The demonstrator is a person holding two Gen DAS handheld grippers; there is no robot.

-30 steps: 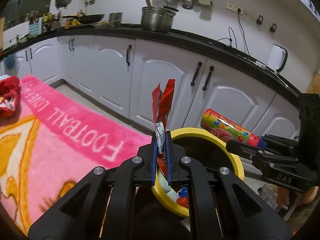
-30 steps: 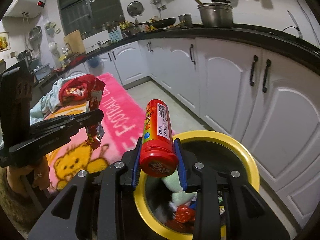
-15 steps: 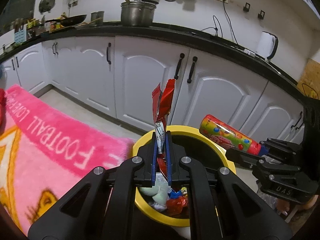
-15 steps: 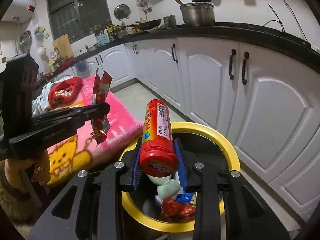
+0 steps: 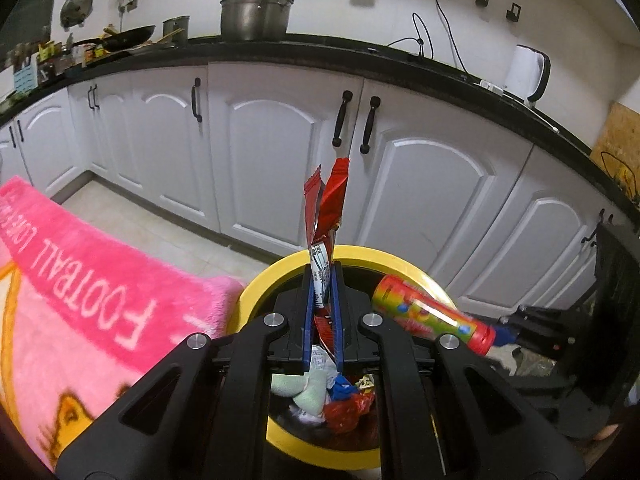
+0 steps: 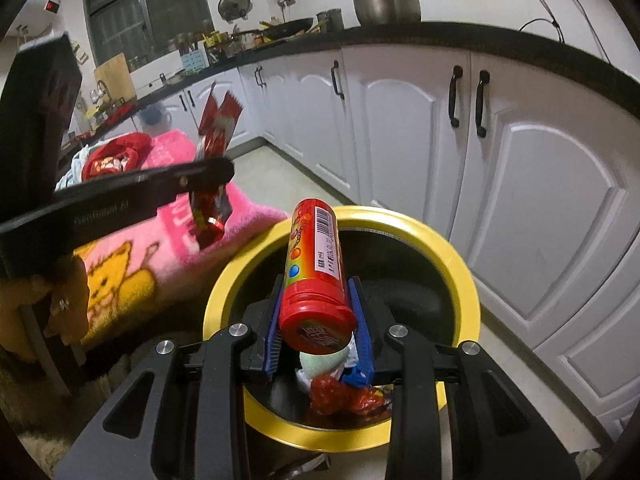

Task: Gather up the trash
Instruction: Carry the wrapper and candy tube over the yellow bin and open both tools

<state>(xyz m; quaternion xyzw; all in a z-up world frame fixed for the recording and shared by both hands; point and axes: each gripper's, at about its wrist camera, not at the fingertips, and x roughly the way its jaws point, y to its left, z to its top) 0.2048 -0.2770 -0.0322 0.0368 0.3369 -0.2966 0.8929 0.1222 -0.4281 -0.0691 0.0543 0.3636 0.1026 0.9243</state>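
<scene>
My left gripper [image 5: 323, 280] is shut on a red snack wrapper [image 5: 326, 208] that stands upright over the near rim of the yellow-rimmed trash bin [image 5: 404, 264]. My right gripper [image 6: 318, 312] is shut on a red candy tube [image 6: 316, 268] with a red cap, held over the bin [image 6: 460, 276]. The bin holds crumpled wrappers and a pale green wad [image 6: 324, 362]. The left gripper with the wrapper [image 6: 212, 148] shows at the left in the right wrist view. The tube [image 5: 432, 314] shows at the right in the left wrist view.
A pink "FOOTBALL" blanket [image 5: 80, 280] lies left of the bin. White kitchen cabinets [image 5: 280, 152] with a black countertop stand just behind the bin. A red pile of items [image 6: 110, 158] sits on the far end of the blanket.
Both grippers have moved closer over the bin, which now sits more centred under them. The wrapper and the tube stay held.
</scene>
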